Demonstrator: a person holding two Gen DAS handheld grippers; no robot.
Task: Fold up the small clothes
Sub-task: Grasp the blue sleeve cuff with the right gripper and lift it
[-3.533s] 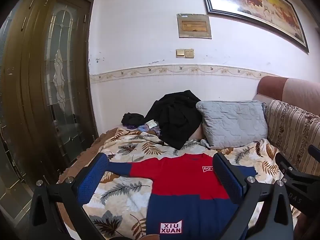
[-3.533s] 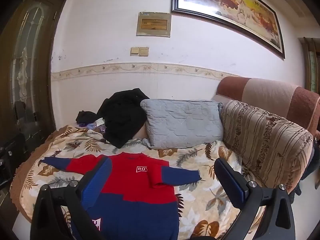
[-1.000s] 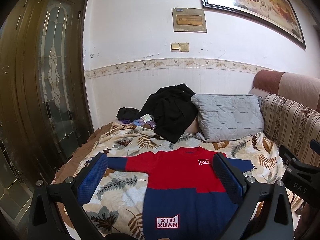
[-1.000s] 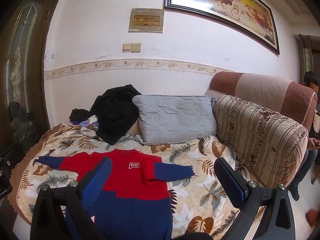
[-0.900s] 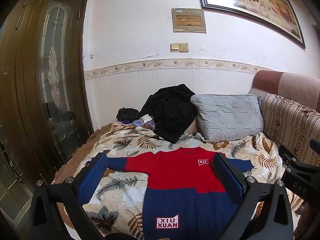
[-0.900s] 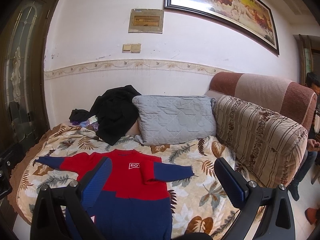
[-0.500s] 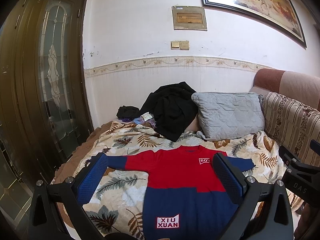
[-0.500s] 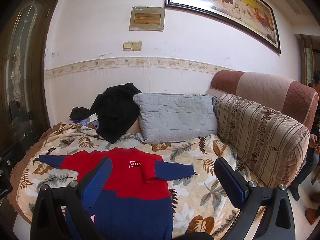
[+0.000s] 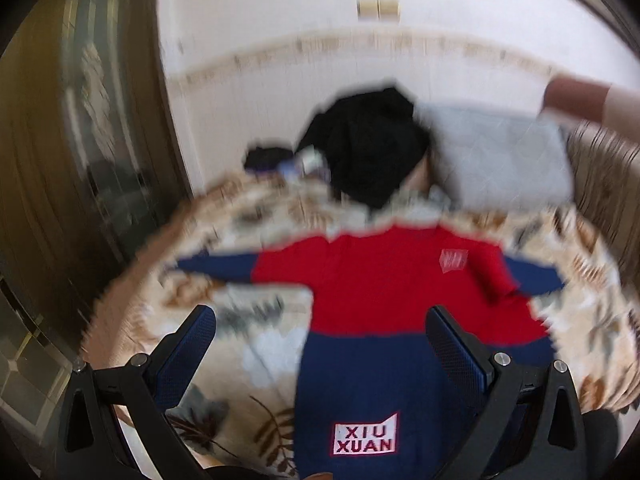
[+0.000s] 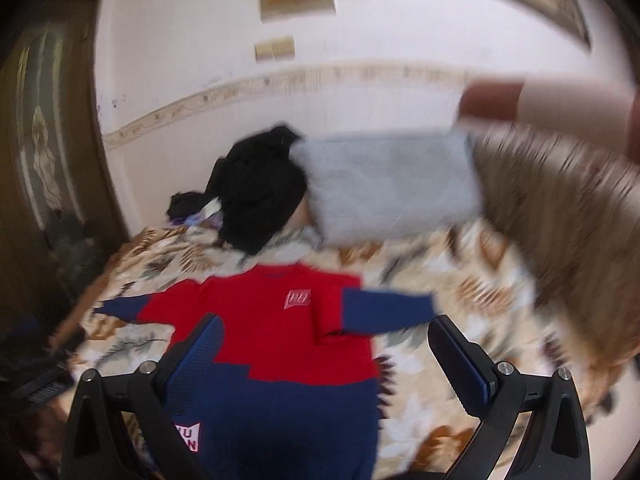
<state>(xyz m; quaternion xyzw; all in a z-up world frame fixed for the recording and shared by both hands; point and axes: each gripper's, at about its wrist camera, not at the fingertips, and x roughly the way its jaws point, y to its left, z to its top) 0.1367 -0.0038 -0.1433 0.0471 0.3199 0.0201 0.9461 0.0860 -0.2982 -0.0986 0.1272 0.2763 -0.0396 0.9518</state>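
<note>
A small red and navy sweater [image 9: 384, 300] lies flat, sleeves spread, on a leaf-print blanket [image 9: 256, 332]; it also shows in the right wrist view [image 10: 276, 336]. A white "XIU XUAN" patch [image 9: 365, 438] marks its navy hem. My left gripper [image 9: 320, 320] is open and empty above the sweater's lower left part. My right gripper [image 10: 326, 330] is open and empty above the sweater's right side, near the right sleeve [image 10: 384, 312]. Both views are motion-blurred.
A grey pillow [image 10: 392, 188] and a pile of black clothes [image 10: 260, 192] lie at the back of the blanket. A striped sofa back [image 10: 560, 220] rises at the right. A dark wooden door [image 9: 80, 160] stands at the left.
Both grippers have tipped downward and moved toward the sweater, so it sits higher and larger in both views. The sweater has not moved. Both grippers stay open.
</note>
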